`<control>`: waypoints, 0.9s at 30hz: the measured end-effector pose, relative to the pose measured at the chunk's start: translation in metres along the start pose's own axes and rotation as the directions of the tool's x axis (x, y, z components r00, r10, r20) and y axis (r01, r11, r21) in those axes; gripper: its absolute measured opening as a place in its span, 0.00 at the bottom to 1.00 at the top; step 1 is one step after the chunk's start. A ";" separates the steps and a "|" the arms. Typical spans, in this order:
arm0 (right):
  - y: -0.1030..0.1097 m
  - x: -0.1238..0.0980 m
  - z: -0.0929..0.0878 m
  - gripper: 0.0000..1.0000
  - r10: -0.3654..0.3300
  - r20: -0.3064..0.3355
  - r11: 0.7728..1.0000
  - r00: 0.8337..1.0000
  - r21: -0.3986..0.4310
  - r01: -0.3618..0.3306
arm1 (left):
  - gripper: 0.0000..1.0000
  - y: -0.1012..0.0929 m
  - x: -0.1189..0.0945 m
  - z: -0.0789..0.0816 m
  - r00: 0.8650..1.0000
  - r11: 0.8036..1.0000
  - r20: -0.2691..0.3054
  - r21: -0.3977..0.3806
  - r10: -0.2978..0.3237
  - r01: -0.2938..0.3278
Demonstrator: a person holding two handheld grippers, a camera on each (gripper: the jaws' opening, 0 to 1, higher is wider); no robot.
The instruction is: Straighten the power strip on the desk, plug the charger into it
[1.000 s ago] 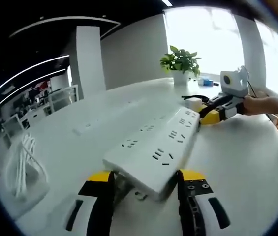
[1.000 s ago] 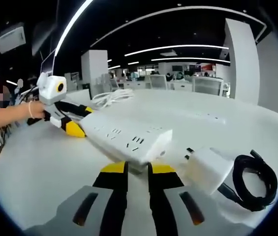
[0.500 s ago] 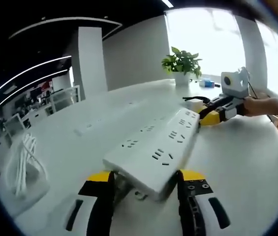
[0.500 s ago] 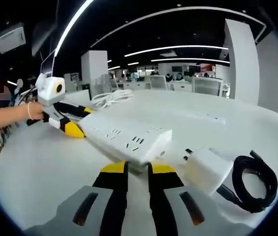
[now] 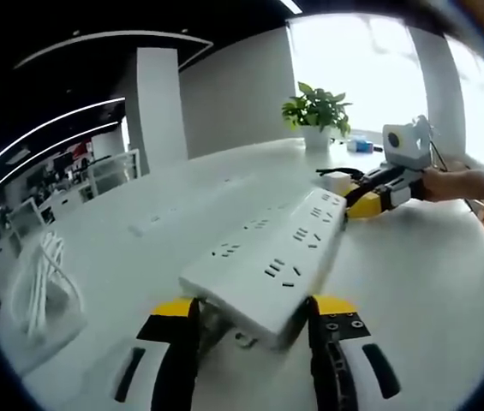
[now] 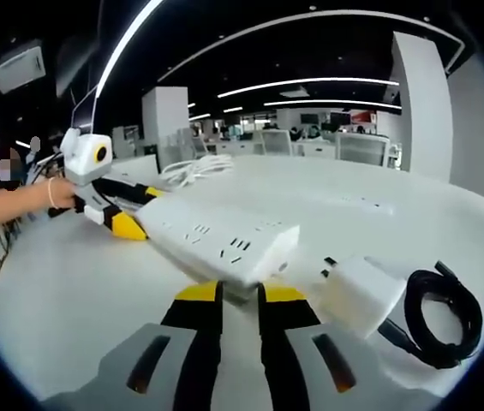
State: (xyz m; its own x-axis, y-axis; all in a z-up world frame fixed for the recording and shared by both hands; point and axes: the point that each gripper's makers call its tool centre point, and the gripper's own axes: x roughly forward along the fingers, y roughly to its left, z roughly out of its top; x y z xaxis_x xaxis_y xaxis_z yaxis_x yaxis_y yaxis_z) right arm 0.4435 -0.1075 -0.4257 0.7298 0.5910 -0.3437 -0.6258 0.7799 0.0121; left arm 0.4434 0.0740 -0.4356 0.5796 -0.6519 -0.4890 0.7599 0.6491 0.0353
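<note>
Left claw: jaws apart, straddling the near end of the power strip. The strip's end sits between the yellow-tipped jaws; whether the pads actually press its sides I cannot tell, since the strip overhangs and hides them.

Right claw: jaws drawn nearly together under the opposite end of the strip. It looks like a pinch on the strip's end edge, but the contact itself is hidden beneath the strip's body, so cannot tell for certain. From the left gripper view the right claw is seen at the strip's far end, held by a hand.

Change over the last second: almost none. The strip holds the same place and angle against both sets of jaws; the opposite claw drifts only a hair in each view. Reads as a steady two-ended hold, not an active swing. Judgement: the straightening step is either settling or paused, and the strip's end appears raised slightly off the table.

Outward: white charger lies on the table just right of the right claw, prongs toward the strip, apart from it and unplugged. Its black cable, coiled, lies beyond. White cord bundle lies at the far left of the table. Potted plant stands at the table's far side.

Plugging has not started; one claw must release the strip first.
</note>
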 end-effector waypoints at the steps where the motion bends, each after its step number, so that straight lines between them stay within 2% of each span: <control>1: 0.000 0.000 0.000 0.15 0.001 0.000 1.000 1.000 0.000 -0.001 | 0.51 0.000 0.000 0.000 1.000 1.000 0.002 0.000 0.000 0.000; 9: -0.001 0.000 0.000 0.16 0.004 0.001 1.000 1.000 -0.005 -0.004 | 0.51 -0.001 -0.002 -0.001 1.000 1.000 0.006 -0.002 -0.001 0.002; 13: -0.001 0.000 0.000 0.16 0.012 0.012 1.000 1.000 -0.009 -0.012 | 0.51 0.000 -0.001 -0.001 1.000 1.000 0.028 0.000 0.000 0.000; 15: 0.001 0.000 0.000 0.18 0.025 0.020 1.000 0.999 -0.013 -0.025 | 0.57 -0.002 -0.001 0.001 0.998 1.000 0.055 -0.014 0.002 -0.002; 17: 0.003 -0.001 -0.001 0.19 0.029 0.023 0.999 0.999 -0.020 -0.029 | 0.74 -0.003 0.000 -0.002 0.998 1.000 0.063 -0.015 0.006 -0.005; 18: 0.003 -0.001 -0.002 0.20 0.027 0.024 0.999 0.999 -0.030 -0.026 | 0.77 -0.004 0.000 -0.004 0.998 1.000 0.069 -0.020 0.002 -0.001; 22: 0.002 0.000 -0.003 0.31 0.021 0.023 0.999 1.000 -0.043 -0.020 | 0.78 -0.003 -0.002 -0.005 0.997 0.999 0.075 -0.034 0.006 -0.003; 24: 0.004 0.000 -0.003 0.33 0.025 0.025 0.999 0.999 -0.045 -0.024 | 0.78 -0.002 -0.002 -0.005 0.997 1.000 0.075 -0.029 0.008 -0.006; 27: 0.008 -0.001 -0.001 0.39 0.029 0.031 0.998 0.999 -0.049 -0.027 | 0.83 -0.004 -0.005 -0.002 0.995 1.000 0.097 -0.021 0.013 -0.011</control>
State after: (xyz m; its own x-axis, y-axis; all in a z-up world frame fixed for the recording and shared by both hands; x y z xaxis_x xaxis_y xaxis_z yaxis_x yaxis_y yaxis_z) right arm 0.4379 -0.1021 -0.4259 0.7199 0.6192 -0.3134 -0.6581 0.7525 -0.0250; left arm 0.4366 0.0752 -0.4347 0.6154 -0.6780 -0.4020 0.7469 0.6645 0.0226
